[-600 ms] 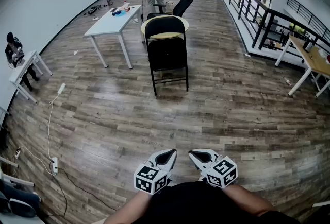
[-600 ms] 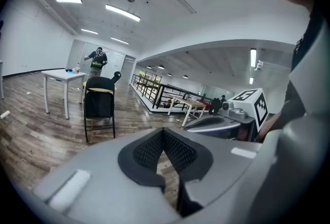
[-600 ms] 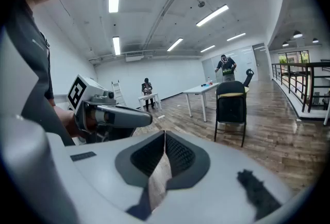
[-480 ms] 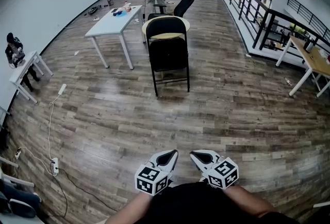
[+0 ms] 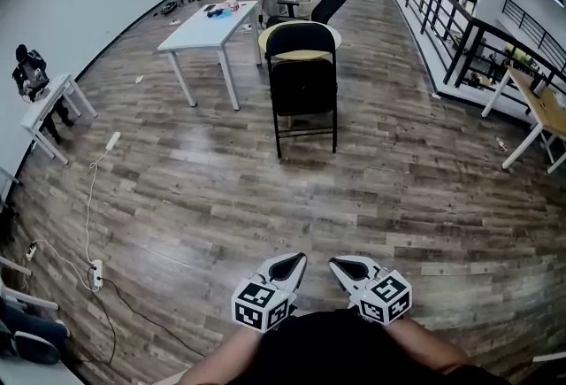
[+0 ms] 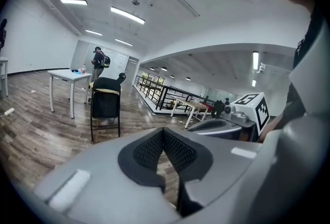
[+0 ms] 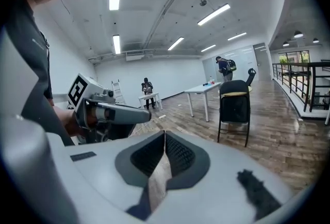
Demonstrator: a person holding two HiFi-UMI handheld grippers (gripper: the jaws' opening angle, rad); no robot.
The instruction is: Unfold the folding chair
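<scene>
one folding chair [image 5: 303, 82] on wood floor [image 5: 221, 197].

Open floor [image 5: 265, 193] before folding chair [image 5: 303, 89]

Both tongs, left [image 5: 287, 266] and right [image 5: 348, 267], are closed and empty, held side by side near the body.

Folding chair [image 5: 303, 87] right of table [image 5: 210, 26]
</scene>
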